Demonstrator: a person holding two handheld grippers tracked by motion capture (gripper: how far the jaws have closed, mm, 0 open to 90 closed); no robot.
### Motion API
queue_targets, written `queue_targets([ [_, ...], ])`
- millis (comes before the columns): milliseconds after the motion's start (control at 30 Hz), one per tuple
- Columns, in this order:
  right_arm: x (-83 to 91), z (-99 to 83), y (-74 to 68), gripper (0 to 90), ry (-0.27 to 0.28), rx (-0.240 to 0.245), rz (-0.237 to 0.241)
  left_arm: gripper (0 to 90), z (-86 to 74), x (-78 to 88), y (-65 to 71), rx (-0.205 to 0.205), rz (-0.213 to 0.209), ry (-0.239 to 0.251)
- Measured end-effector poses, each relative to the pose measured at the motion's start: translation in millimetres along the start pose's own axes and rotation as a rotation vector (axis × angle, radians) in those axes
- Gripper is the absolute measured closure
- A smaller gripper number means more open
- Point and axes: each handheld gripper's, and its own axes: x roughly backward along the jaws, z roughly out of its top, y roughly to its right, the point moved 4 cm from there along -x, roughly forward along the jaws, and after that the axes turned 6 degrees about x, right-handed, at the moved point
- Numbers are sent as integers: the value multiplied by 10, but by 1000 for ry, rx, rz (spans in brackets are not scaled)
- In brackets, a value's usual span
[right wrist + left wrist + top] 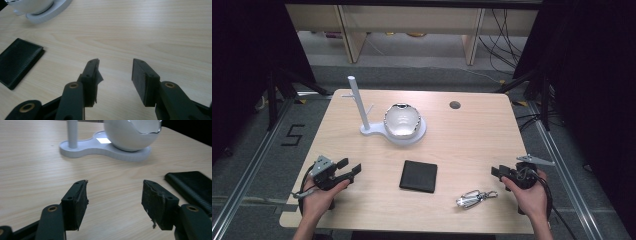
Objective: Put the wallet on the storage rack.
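A black wallet (418, 176) lies flat at the table's front middle; its edge is at the right of the left gripper view (192, 187) and at the left of the right gripper view (18, 61). A silver carabiner keyring (474, 197) lies right of the wallet. A white stand (384, 134) with an upright post (356, 102) and a glossy round bowl (401, 120) sits behind. My left gripper (350, 167) is open near the front left, with nothing between its jaws (113, 202). My right gripper (495, 171) is open at the front right, holding nothing (115, 80).
The wooden table (472, 135) has a round cable hole (455, 105) at the back right. Shelving legs and cables stand on the floor beyond the far edge. Black frame posts flank the table on both sides.
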Motion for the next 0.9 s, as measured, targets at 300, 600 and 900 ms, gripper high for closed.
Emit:
queue_targets([
  [300, -153, 210, -370, 596, -93, 56, 102, 377, 56, -328, 576, -26, -177, -184],
  [600, -331, 253, -665, 592, -171, 102, 154, 398, 99, -669, 926, -5, -253, -322],
  [900, -385, 238, -767, 589, -172, 120, 176, 397, -12, -891, 1112, -6, -215, -446],
])
